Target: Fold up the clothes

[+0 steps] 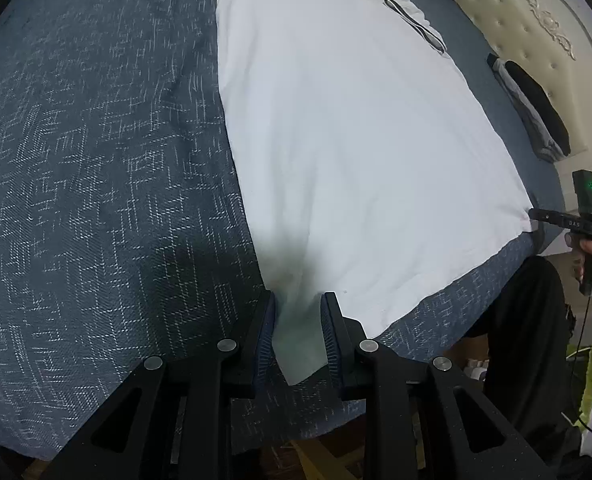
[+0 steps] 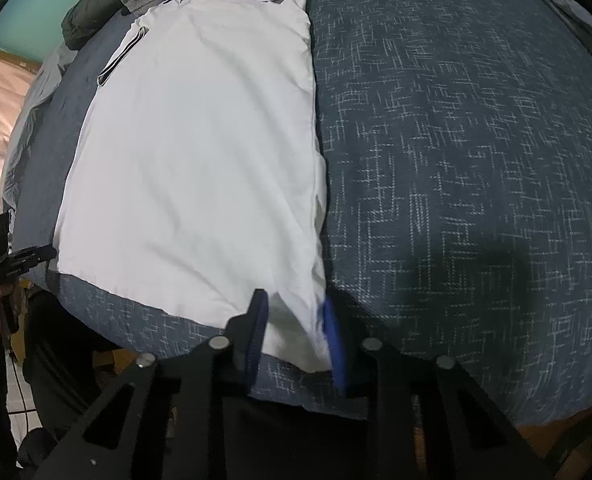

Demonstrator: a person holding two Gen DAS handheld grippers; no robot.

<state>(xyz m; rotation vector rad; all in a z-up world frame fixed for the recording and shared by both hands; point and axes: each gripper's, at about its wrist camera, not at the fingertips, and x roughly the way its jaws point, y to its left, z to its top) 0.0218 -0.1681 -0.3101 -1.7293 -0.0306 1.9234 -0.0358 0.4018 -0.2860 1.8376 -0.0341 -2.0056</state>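
A white polo shirt with dark collar and sleeve trim lies flat and lengthwise on the blue patterned bedspread, collar at the top of the frame, hem toward the bottom. It looks narrowed already, both sleeves turned in over the body.

The left tongs stand apart with the lower left hem corner between their blue pads. The right tongs straddle the other hem corner at lower centre of their own view. Whether they have bitten the cloth I cannot tell, as that finger is blurred.

In my judgement, this is the hem-to-collar fold. The next move calls for both corners to be pinched evenly and carried level toward the collar.

Small lettering on the other gripper's body, at the right edge of the left view, seems to read "DAS". The chest print is too small to read.
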